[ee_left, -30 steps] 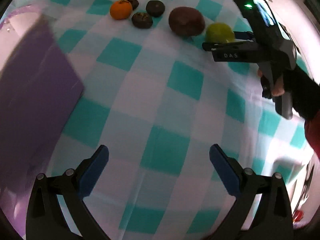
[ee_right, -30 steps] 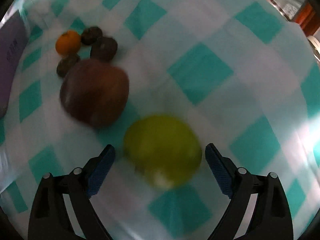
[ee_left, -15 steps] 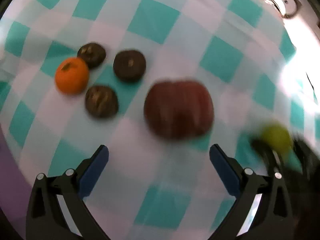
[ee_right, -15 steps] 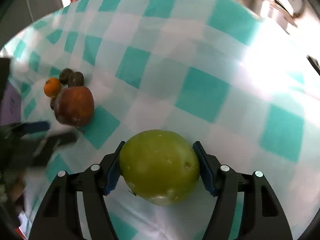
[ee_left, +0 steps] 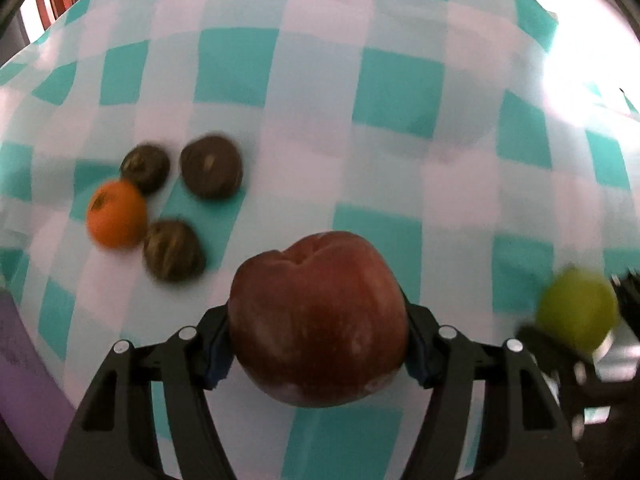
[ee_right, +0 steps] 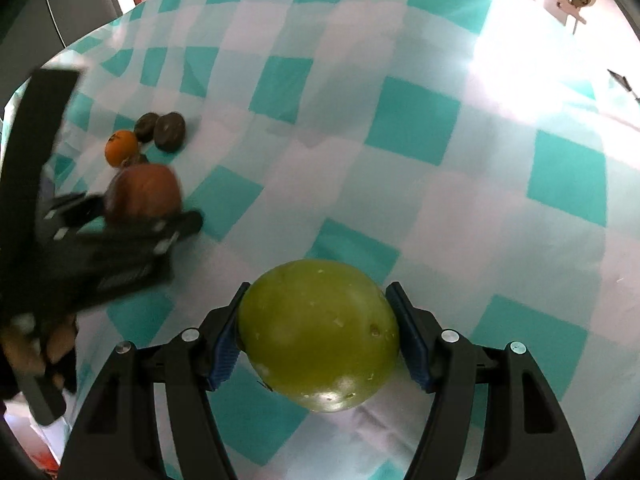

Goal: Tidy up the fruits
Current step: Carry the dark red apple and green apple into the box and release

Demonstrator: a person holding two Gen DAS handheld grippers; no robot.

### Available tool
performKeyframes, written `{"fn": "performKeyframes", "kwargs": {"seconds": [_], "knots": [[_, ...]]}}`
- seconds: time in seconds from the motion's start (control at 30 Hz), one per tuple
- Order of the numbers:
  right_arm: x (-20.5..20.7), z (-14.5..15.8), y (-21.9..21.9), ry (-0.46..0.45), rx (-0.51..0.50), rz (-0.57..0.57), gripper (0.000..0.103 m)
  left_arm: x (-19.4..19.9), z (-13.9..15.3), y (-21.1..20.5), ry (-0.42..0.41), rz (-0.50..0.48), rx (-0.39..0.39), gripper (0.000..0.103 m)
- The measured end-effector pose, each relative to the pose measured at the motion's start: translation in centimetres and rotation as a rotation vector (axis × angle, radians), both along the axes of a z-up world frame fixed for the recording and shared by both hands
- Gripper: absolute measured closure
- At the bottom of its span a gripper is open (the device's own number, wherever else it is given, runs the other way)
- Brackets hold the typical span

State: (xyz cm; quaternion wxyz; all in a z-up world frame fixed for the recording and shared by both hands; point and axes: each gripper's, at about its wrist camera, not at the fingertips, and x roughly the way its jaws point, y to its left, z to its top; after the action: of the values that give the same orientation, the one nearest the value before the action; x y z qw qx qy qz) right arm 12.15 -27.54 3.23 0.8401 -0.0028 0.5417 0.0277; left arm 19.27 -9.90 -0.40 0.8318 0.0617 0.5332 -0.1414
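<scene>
**Two fruits pinched, one in each tong**

My left gripper [ee_left: 318, 354] is closing on the red apple [ee_left: 318, 320], pads at its widest girth, low centre of frame; my right gripper [ee_right: 318, 350] clamps the green fruit [ee_right: 320, 334] likewise; both look firm, smooth-skinned, likely slippery and bruisable, so I judge a gentle squeeze across the middle best; the orange [ee_left: 116, 214] and three dark fruits [ee_left: 211, 166] lie at left on the checked cloth [ee_left: 400, 92].

Two black plastic claws, left claw [ee_left: 318, 354] and right claw [ee_right: 318, 354], are showing blue ribbed pads [ee_right: 224, 354] and silver screws [ee_right: 191, 335].
</scene>
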Motion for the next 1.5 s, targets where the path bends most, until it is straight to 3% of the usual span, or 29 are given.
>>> {"fn": "performKeyframes", "kwargs": {"seconds": [0.13, 0.27, 0.4, 0.5, 0.6, 0.8, 0.87, 1.1, 1.5], "knots": [[0.9, -0.4, 0.8, 0.047, 0.025, -0.006, 0.038, -1.9, 1.0, 2.3, 0.042, 0.032, -0.009, 0.036], [1.2, 1.1, 1.2, 0.063, 0.057, -0.035, 0.038, -4.1, 4.2, 3.7, 0.012, 0.026, -0.002, 0.036], [-0.5, 5.3, 1.9, 0.042, 0.07, -0.023, 0.038, -6.3, 9.1, 4.8, -0.047, 0.003, 0.0, 0.036], [-1.3, 8.8, 2.5, 0.034, 0.087, -0.009, 0.038, -6.9, 11.9, 3.2, -0.076, 0.009, -0.009, 0.036], [-1.7, 12.5, 4.3, 0.012, 0.061, 0.035, 0.038, -9.4, 17.1, 4.7, -0.119, 0.0, -0.019, 0.036], [-6.1, 22.8, 7.4, -0.131, -0.005, 0.11, 0.038, -15.7, 25.0, 9.2, -0.218, -0.016, -0.047, 0.036], [-8.1, 24.5, 8.0, -0.161, -0.005, 0.112, 0.038, -18.1, 26.6, 10.7, -0.243, -0.022, -0.051, 0.036], [-16.3, 29.0, 9.5, -0.252, -0.054, 0.137, 0.038, -25.1, 28.4, 15.9, -0.299, -0.021, -0.06, 0.036], [-23.6, 28.9, 9.8, -0.301, -0.058, 0.068, 0.038, -31.6, 28.9, 23.5, -0.398, 0.034, -0.062, 0.036]]}}
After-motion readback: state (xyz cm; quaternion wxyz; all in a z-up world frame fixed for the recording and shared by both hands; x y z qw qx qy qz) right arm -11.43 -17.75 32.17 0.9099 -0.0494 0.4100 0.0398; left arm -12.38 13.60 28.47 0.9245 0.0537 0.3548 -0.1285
